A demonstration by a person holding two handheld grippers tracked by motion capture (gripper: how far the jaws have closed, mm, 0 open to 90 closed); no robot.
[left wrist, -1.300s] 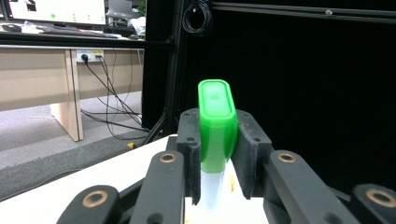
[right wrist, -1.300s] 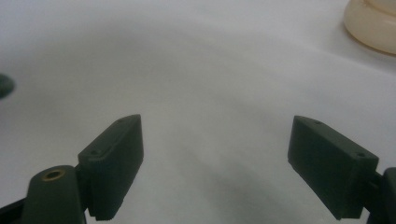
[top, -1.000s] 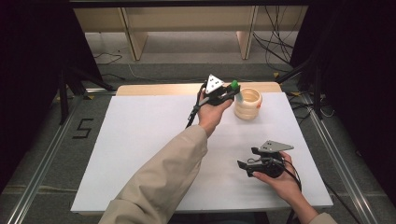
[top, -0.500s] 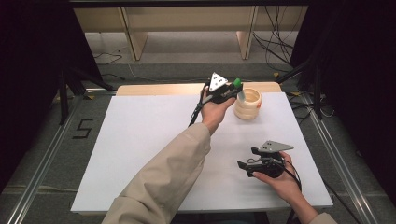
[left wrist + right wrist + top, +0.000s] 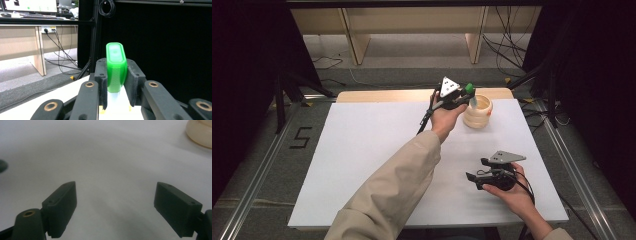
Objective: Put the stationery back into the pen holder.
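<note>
The green handle (image 5: 116, 67) looks like smooth, slightly glossy plastic. The fingers (image 5: 101, 75) are matt black plastic with brass-coloured rivets. The cream pot (image 5: 477, 111) is glossy; the bench (image 5: 362, 150) cover is matt white.

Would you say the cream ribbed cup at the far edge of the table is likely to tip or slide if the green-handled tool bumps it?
The cream cup looks squat and wide-based, so it probably resists tipping. It seems light, likely plastic, so a nudge from the green-handled tool in the left tongs might slide it on the smooth white table cover. Its ribbed wall probably feels stiff.
</note>
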